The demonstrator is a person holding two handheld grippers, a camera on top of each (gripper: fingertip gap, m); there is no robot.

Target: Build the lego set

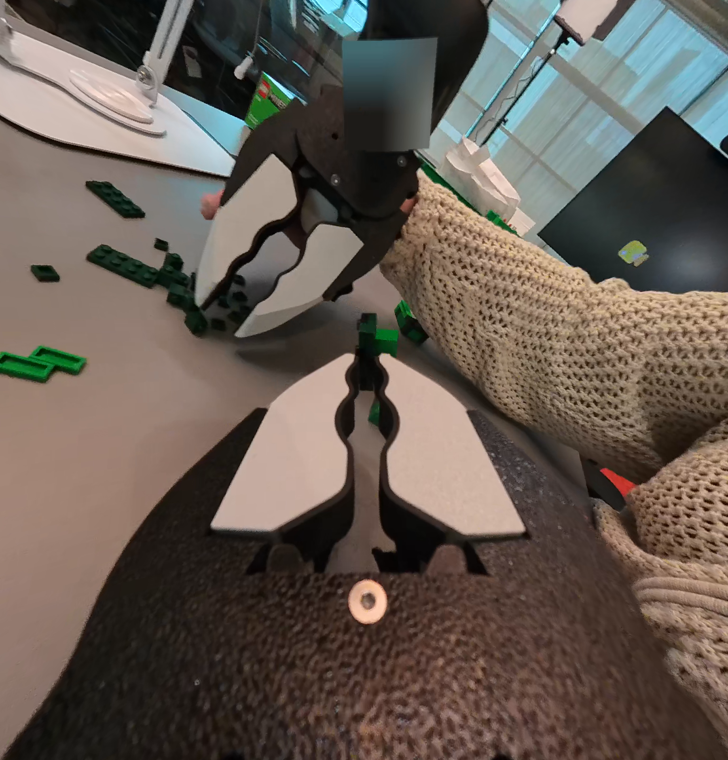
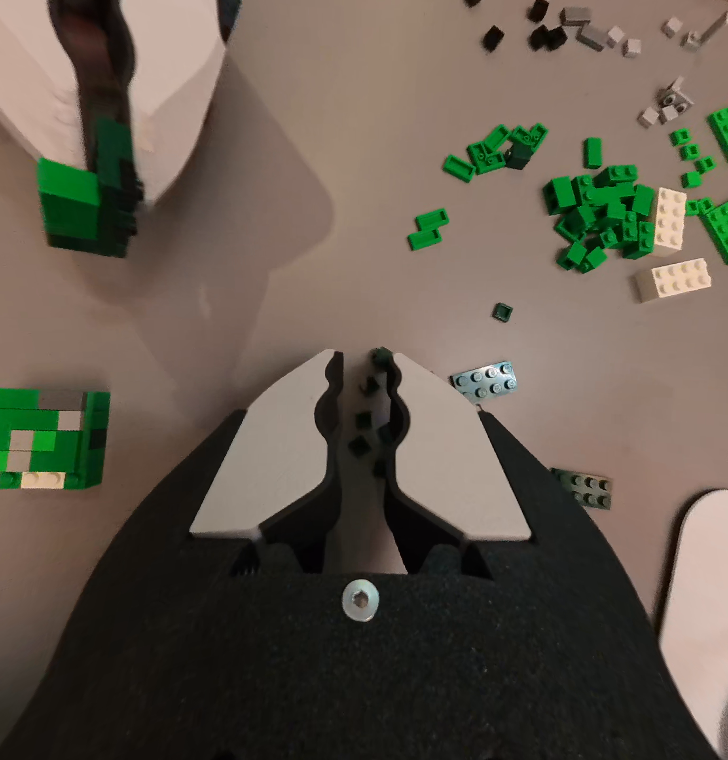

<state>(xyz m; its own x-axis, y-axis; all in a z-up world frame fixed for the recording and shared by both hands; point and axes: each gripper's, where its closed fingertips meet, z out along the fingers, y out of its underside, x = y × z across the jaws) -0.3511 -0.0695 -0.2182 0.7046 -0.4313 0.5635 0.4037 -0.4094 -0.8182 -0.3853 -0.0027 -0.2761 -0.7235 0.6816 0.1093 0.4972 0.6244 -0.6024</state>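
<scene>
The lego assembly (image 1: 374, 341), green and dark green, is pinched at the tip of the left tongs (image 1: 367, 366) above the grey bench (image 1: 87, 452). The right tongs (image 2: 366, 355) are spread over small dark green pieces (image 2: 360, 444).

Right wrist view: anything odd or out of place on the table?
Mostly ordinary loose-brick clutter. One oddity: a single small dark green piece lies alone, apart from the bright green pile. The built block lies on its side.
</scene>
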